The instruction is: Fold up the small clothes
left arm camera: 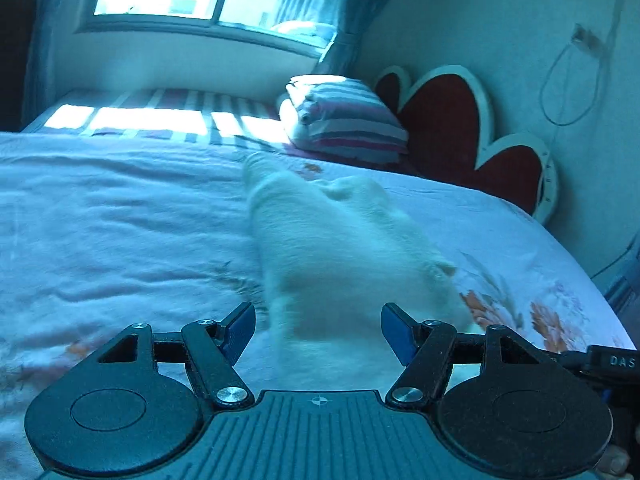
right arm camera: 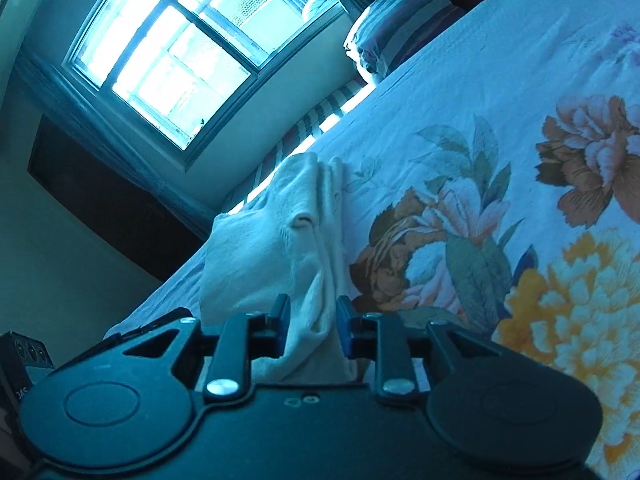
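**Now: white garment between both grippers on the flowered bed**

Plainly, the white garment [left arm camera: 340,240] lies bunched in a long heap on the floral bedspread [left arm camera: 100,220], running away from the left gripper [left arm camera: 318,330] toward the striped pillow [left arm camera: 344,118]. In the left wrist view the cloth is blurred. That gripper's blue pads [left arm camera: 240,328] stand wide apart, released; the near end of the garment sits between them, and neither pad presses on it.

From the right wrist view the picture is tilted. The right gripper [right arm camera: 312,330] has its blue pads [right arm camera: 282,320] much closer together, with a gathered fold of the same garment [right arm camera: 272,240] passing between them. The cloth fills most of the gap, but whether the pads are actually pinching it I cannot tell. Beyond the pads the garment rises in creased ridges along the bed.

A window [right arm camera: 168,56] shines brightly behind, and a heart-shaped headboard [left arm camera: 444,120] stands beside the pillow.
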A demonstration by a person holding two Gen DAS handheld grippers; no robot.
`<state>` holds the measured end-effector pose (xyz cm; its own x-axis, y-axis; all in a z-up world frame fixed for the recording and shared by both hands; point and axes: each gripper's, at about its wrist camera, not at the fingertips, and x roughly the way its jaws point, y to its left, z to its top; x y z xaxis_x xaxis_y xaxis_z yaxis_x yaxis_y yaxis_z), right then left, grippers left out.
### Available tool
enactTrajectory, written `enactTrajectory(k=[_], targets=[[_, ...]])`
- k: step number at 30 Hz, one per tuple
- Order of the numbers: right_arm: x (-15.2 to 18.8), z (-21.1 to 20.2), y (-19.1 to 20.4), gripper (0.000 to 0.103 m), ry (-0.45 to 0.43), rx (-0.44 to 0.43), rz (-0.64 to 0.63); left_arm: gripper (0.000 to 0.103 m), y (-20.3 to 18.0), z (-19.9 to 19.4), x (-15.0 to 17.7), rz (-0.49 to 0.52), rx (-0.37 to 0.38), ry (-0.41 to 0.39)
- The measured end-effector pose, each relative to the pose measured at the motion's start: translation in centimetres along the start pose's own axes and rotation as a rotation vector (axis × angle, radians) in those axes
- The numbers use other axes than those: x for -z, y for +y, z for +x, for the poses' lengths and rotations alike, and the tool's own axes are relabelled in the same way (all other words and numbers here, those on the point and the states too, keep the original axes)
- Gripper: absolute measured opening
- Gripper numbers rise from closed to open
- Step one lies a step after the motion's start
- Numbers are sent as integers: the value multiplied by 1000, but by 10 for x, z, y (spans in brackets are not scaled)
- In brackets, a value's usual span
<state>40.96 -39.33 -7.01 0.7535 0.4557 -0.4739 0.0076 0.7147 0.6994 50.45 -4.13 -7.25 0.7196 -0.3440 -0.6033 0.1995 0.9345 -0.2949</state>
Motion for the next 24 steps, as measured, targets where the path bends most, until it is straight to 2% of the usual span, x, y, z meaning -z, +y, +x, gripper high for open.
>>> enactTrajectory(k=[3, 4, 5, 9, 14, 16, 18, 19, 22, 24], targets=[[9, 7, 5, 25, 21, 11, 26, 68, 9, -1, 9, -1, -19, 22], [11, 9, 7, 20, 20, 20, 26, 68, 10, -2, 12, -2, -28, 31], [12, 11, 8, 12, 17, 24, 27, 68, 10, -1, 17, -10, -42, 37], [17, 13, 21, 7, -5, 75, -14, 68, 12, 8, 19, -55, -47, 14], [33, -10, 23, 6, 1, 140, -75, 68, 11, 30, -6, -41, -46, -43], [33, -10, 21, 2, 13, 147, -98, 68, 11, 39, -17, -24, -43, -57], [22, -11, 22, 11, -23, 131, -126, 68, 13, 47, -29, -17, -58, -70], [13, -11, 24, 25, -61, 143, -142, 68, 15, 50, -36, -22, -61, -86], [-25, 12, 28, 27, -78, 73, -162, 68, 23, 62, -51, -54, -69, -97], [-48, 37, 29, 27, -64, 51, -179, 68, 29, 73, -56, -77, -78, -64]])
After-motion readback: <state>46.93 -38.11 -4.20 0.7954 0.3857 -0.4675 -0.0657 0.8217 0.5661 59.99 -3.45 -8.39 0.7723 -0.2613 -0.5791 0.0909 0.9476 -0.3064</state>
